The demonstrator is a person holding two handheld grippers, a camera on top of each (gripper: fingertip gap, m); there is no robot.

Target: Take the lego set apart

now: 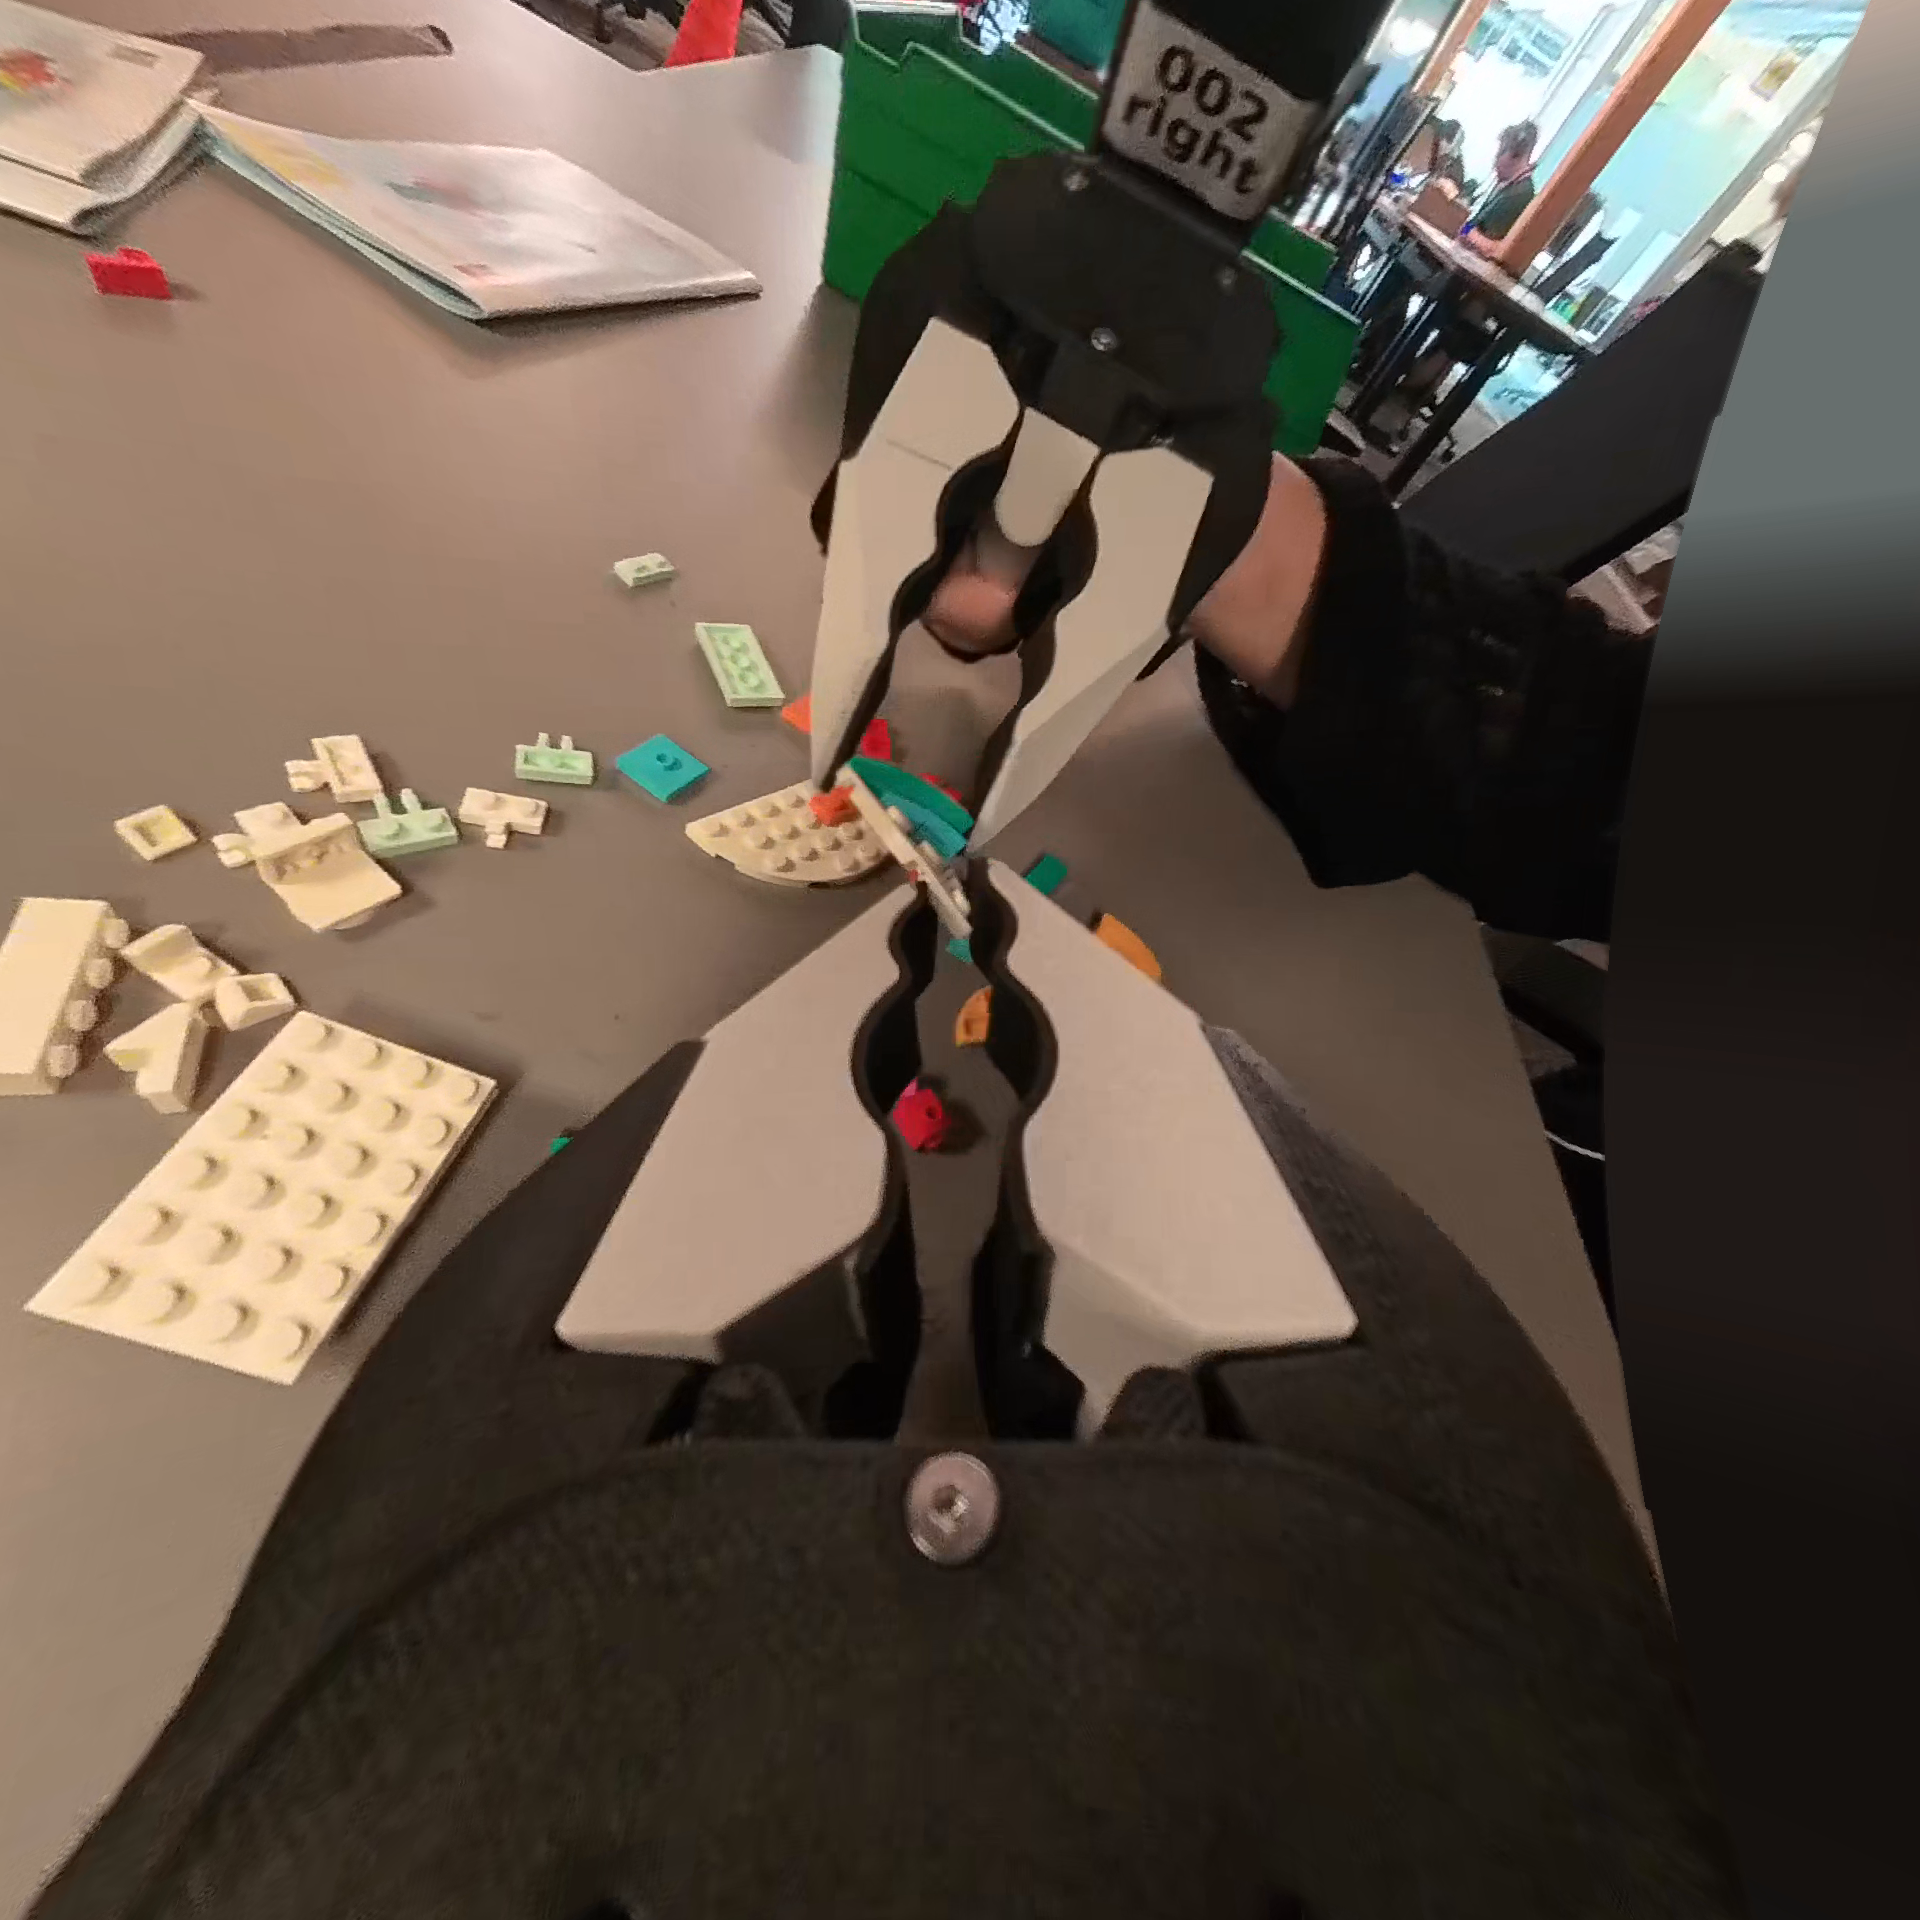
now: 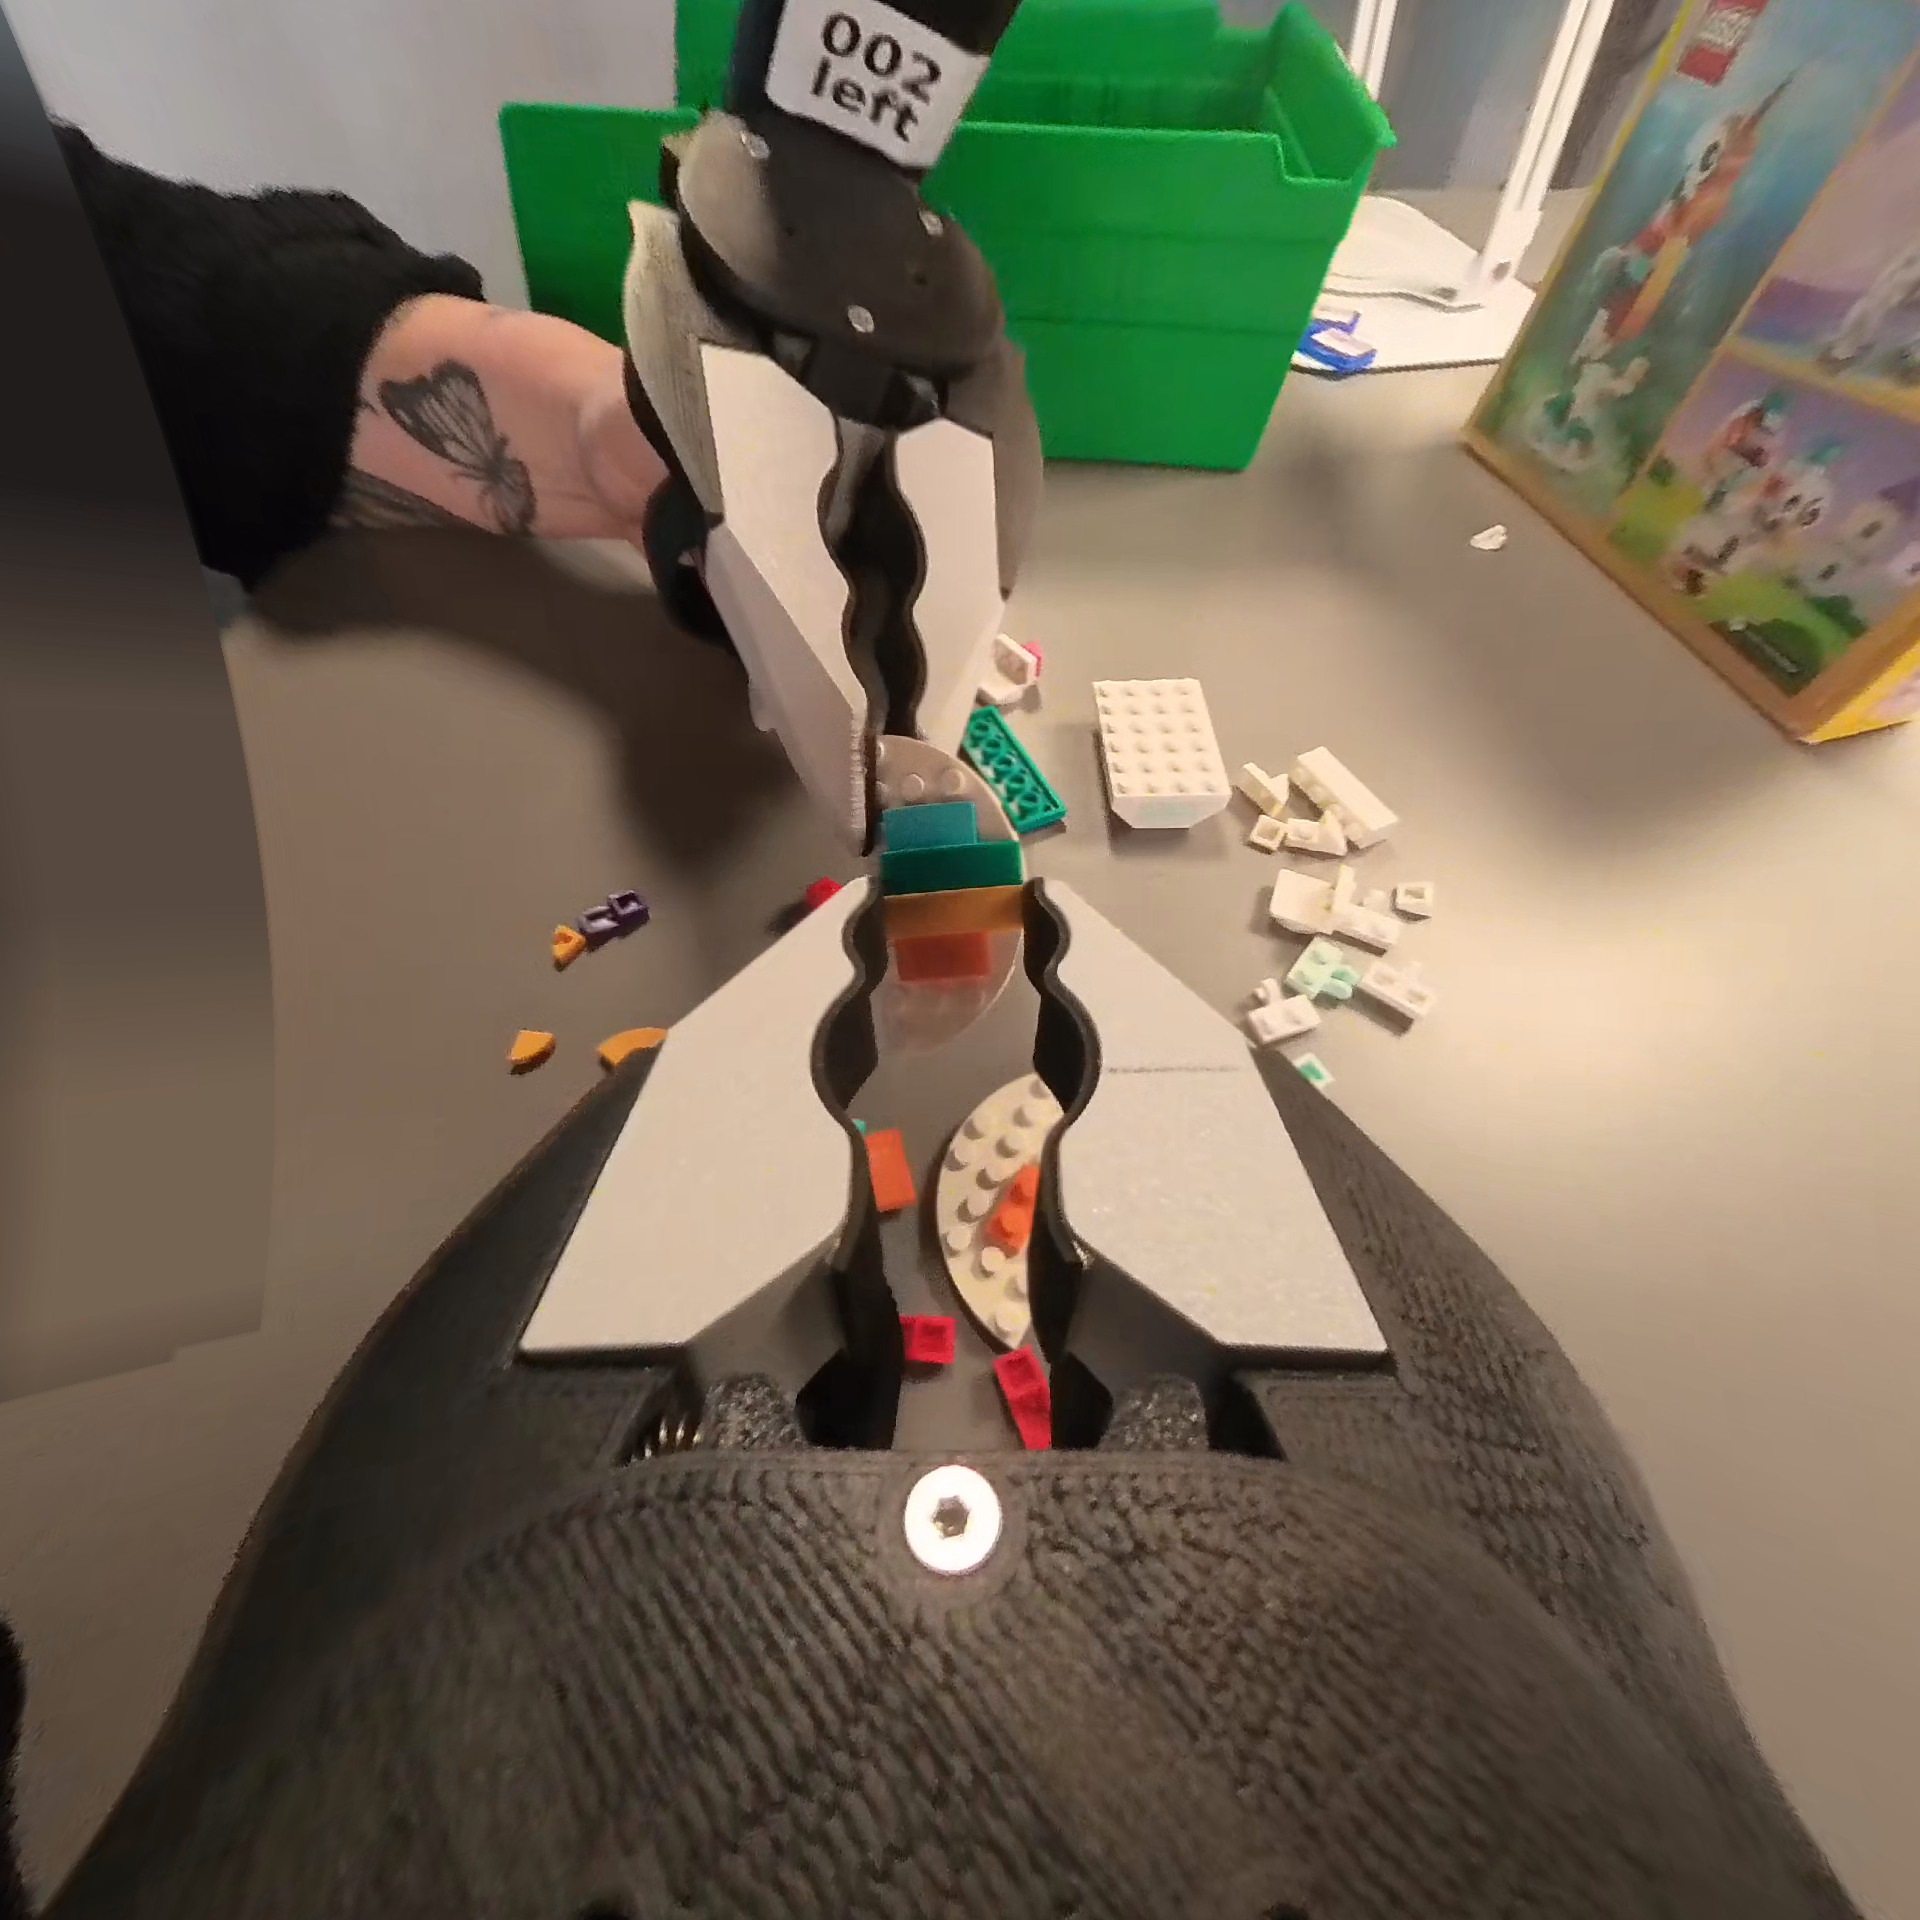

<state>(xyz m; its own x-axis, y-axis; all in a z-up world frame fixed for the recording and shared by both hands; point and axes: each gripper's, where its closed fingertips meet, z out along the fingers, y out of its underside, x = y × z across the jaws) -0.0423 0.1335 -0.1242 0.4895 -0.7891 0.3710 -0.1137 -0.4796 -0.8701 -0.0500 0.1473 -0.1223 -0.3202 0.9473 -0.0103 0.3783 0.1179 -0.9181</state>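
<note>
- The small lego piece, a pale curved plate with teal, mustard and orange bricks stacked on it, is held up in the air above the grey table, between the two tools. I think it is lifted so that both tools can reach it from opposite sides.
- The left gripper has its jaws almost together and pinches the thin pale plate by its edge. This looks like the holding side: it keeps the base fixed.
- The right gripper has its jaws narrow but not fully together, and the coloured bricks sit between the tips. It seems to grip across their width, probably to pull or twist them off the plate.
- The two grippers meet nearly tip to tip, so the forces can go in opposite directions with a short lever.
- Parts already taken off lie loose on the table: a large white studded plate, small white and mint pieces, and a half-round pale plate with an orange brick on it, under the right gripper.
- A green bin stands behind; perhaps it is for the pieces, but I cannot tell.
- My judgement: much of the set is already apart, and this small stack is one of the last joined pieces.
</note>
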